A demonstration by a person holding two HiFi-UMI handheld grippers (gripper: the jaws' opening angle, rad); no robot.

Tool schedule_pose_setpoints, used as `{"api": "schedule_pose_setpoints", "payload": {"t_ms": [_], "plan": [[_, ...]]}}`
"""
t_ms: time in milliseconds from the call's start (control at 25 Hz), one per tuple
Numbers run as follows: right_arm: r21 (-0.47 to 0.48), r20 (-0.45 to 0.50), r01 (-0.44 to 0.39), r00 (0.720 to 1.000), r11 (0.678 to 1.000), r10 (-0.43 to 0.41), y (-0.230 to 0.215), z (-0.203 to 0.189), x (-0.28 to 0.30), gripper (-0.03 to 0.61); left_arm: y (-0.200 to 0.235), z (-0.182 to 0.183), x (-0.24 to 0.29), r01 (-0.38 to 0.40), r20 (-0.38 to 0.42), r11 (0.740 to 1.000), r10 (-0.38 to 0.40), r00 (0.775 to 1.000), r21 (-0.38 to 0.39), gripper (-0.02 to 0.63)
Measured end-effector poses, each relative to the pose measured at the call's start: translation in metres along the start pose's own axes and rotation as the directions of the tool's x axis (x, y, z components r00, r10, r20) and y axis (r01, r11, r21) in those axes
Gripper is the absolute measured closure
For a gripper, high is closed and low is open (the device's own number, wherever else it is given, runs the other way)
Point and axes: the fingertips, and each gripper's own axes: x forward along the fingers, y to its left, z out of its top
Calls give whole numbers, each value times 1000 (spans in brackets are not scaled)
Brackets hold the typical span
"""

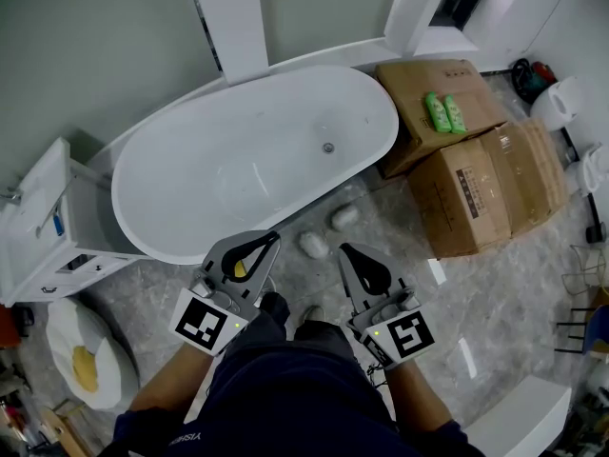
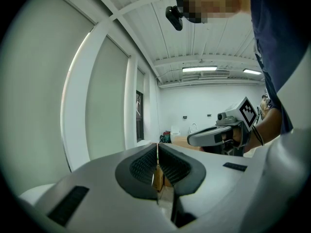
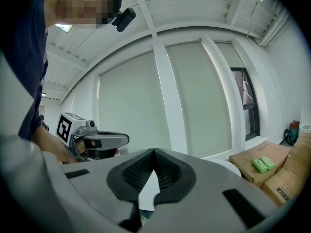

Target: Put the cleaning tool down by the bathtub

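- Ahead of your right gripper [image 1: 344, 248], just beyond its tips, two small white lumps [image 1: 314, 245] are lying on the floor [image 1: 476, 303] beside the bathtub [image 1: 190, 150]; I am judging one to be the cleaning tool, not surely.
- You are holding both claws pressed together, the right one empty; the left gripper [image 1: 275, 237] is showing a yellowish sliver [image 1: 238, 268] behind its tips, which I cannot name.
- The lump is looking light and soft, so you should be pinching it across its middle.
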Motion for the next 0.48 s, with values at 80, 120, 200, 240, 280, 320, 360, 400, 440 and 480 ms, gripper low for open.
{"api": "schedule_pose_setpoints", "payload": {"t_ms": [80,120,200,240,280,320,360,400,440,480], "plan": [[-2,-6,2,1000,1000,-2,-3,-1,0,574,-1,-1,3,4,-3,1000,-4,1000,0,580],[-3,-8,3,1000,1000,-3,-5,-1,0,574,-1,-1,4,5,-4,1000,-5,1000,-1,580],[-2,-12,6,1000,1000,-6,-7,-2,-1,574,-2,-2,7,7,-5,1000,-7,1000,-5,580],[0,-17,7,1000,1000,-7,-8,-2,-1,574,-3,-2,8,8,-5,1000,-8,1000,-7,580],[1,-23,8,1000,1000,-8,-9,-2,0,574,-3,-2,9,8,-5,1000,-8,1000,-9,580],[2,-27,9,1000,1000,-9,-9,-2,0,574,-3,-2,10,9,-5,1000,-9,1000,-9,580],[4,-28,9,1000,1000,-9,-10,-3,0,574,-3,-2,11,9,-6,1000,-9,1000,-9,580],[6,-29,8,1000,1000,-8,-11,-4,0,574,-3,-2,12,9,-5,1000,-9,1000,-7,580],[7,-29,8,1000,1000,-8,-13,-5,0,575,-3,-2,13,10,-4,1000,-10,1000,-6,580],[11,-29,8,1000,1000,-8,-14,-5,0,574,-3,-1,14,10,-3,1000,-10,1000,-5,580]]}}
